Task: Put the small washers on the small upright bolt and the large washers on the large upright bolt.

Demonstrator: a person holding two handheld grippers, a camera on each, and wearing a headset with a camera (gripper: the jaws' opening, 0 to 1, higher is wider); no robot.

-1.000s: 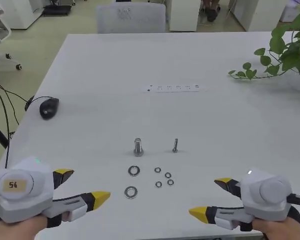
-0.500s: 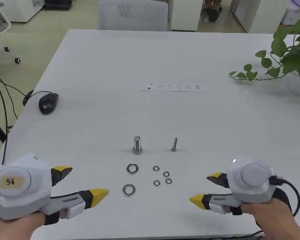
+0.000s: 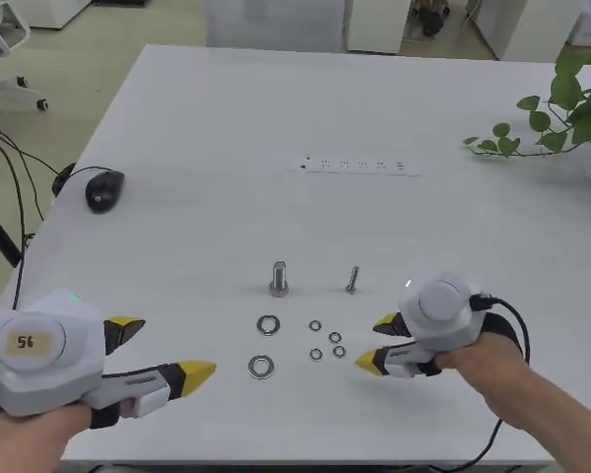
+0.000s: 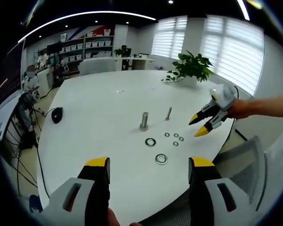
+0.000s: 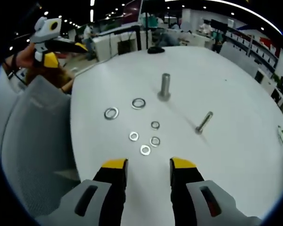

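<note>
Four small washers (image 3: 335, 337) lie on the table (image 3: 177, 148) at 7 o'clock from the small bolt (image 3: 352, 280), and two large washers (image 3: 268, 324) at 6 o'clock from the large bolt (image 3: 279, 279). The right gripper (image 3: 371, 343), jaws apart and empty, is just beside the small washers at 3 o'clock. The left gripper (image 3: 167, 347) has its jaws wide, also empty.

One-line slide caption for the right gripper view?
Open right gripper faces four small washers, large bolt and small bolt beyond.

The white worktop (image 3: 197, 148) carries a large bolt (image 3: 279, 279) and, right of it, a small bolt (image 3: 352, 280), both upright near its middle. Nearer lie two large washers (image 3: 268, 324), one behind the other, with four small washers (image 3: 315, 325) clustered to their right. Farther off lies a white power strip (image 3: 359, 166), and by the left edge a black mouse (image 3: 104, 189).
</note>
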